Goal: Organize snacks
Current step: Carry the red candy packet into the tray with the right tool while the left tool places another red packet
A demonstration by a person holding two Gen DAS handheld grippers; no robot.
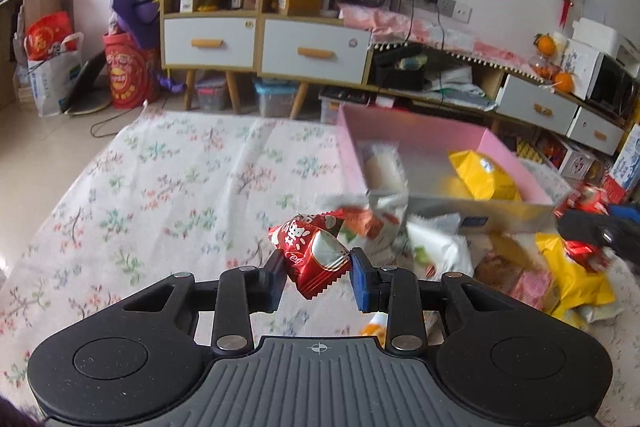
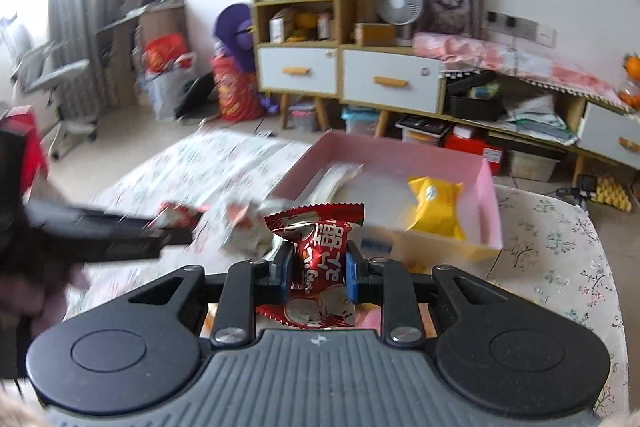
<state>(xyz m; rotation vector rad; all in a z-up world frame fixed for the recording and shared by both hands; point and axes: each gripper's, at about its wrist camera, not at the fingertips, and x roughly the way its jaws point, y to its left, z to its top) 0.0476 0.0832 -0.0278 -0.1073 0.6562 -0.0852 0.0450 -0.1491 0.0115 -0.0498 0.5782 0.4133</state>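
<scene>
Left gripper (image 1: 318, 275): jaws narrowed to a small gap, pinching a red snack packet (image 1: 316, 255) between the two pads; the packet hangs clear above the floral tablecloth (image 1: 160, 187).
Left packet, lie: tilted, its long axis running from upper left to lower right, one crimped end toward the pile, the other down toward the camera.
Left packet, look: glossy red foil, white characters, a silvery highlight across the middle.
Snack pile (image 1: 460, 251): just right of the left gripper, on the cloth before the box; white, green, pink and yellow wrappers, blurred.
Pink box (image 1: 420, 135): open-topped, behind the pile; inside it a pale packet (image 1: 380, 167) at the left wall and a yellow bag (image 1: 484, 175) toward the right.
Right gripper (image 2: 316, 273): jaws drawn close, clamping a second red packet (image 2: 320, 255) at its waist, in front of the box's near wall.
Right packet, lie: upright, long axis vertical, serrated top edge fanned out above the pads, bottom end spread below them.
Right packet, look: crumpled red foil with white print; the characters read turned round.
Right gripper from the left wrist: a dark blurred shape at the right edge; its fingers cannot be made out there.
</scene>
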